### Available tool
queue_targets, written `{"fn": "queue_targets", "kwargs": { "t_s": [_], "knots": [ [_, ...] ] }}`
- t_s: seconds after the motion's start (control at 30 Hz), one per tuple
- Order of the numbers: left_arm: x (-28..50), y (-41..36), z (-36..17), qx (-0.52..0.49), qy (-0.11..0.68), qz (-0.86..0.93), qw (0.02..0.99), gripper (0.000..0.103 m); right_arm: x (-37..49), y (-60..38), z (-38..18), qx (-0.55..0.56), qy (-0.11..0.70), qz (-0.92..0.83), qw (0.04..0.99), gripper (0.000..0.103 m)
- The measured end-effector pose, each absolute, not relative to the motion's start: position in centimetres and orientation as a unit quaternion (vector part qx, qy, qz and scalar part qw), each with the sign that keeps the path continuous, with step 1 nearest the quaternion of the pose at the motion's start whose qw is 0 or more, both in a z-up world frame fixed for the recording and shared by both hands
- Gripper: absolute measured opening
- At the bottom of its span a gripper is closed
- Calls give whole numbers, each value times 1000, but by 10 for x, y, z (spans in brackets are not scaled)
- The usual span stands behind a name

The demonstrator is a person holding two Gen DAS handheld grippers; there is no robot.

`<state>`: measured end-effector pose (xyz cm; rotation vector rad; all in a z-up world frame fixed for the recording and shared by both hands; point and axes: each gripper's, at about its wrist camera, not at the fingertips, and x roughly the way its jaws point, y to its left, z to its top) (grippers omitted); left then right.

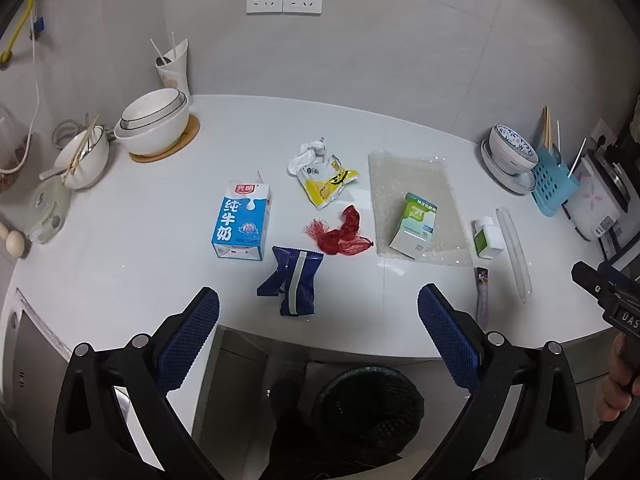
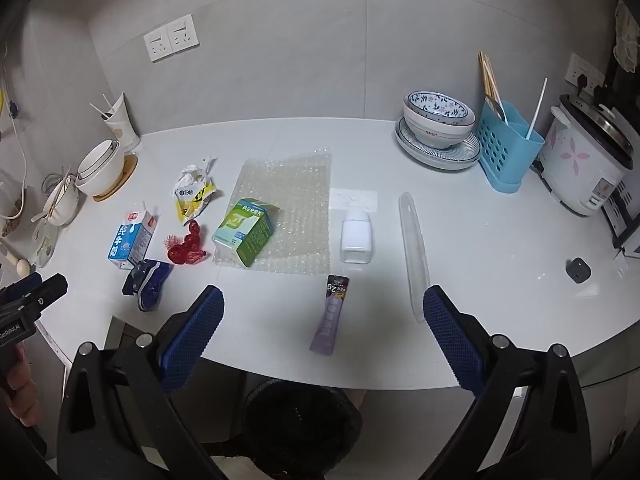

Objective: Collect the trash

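Observation:
Trash lies scattered on the white counter: a blue milk carton, a dark blue wrapper, a red net, a yellow packet with crumpled paper, a green box on bubble wrap, a white bottle, a purple sachet and a clear plastic strip. My left gripper hangs open above the counter's front edge, just short of the blue wrapper. My right gripper is open too, with the purple sachet lying on the counter below its gap. A black bin stands on the floor below.
White bowls on a wooden trivet and a bowl with chopsticks stand at the left. At the right are patterned bowls, a blue utensil holder and a rice cooker. A hand holds the other gripper.

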<state>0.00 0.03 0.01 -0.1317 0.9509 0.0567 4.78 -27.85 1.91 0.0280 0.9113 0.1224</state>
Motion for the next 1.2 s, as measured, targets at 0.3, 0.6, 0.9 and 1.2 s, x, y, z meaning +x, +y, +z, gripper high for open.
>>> {"fn": "queue_targets", "kwargs": {
  "t_s": [0.3,0.6,0.9,1.2],
  "knots": [
    [0,-6,-1,-61,456,26,888,97,47,-274,19,12,438,63,897,95],
    [3,-5,-1,-63,460,31,885,97,47,-278,18,13,433,71,898,95],
    [1,-6,-4,-57,462,28,885,97,48,-282,20,12,430,61,901,95],
    [2,-8,0,-51,461,25,886,97,44,-287,28,10,427,47,903,95]
  ]
}}
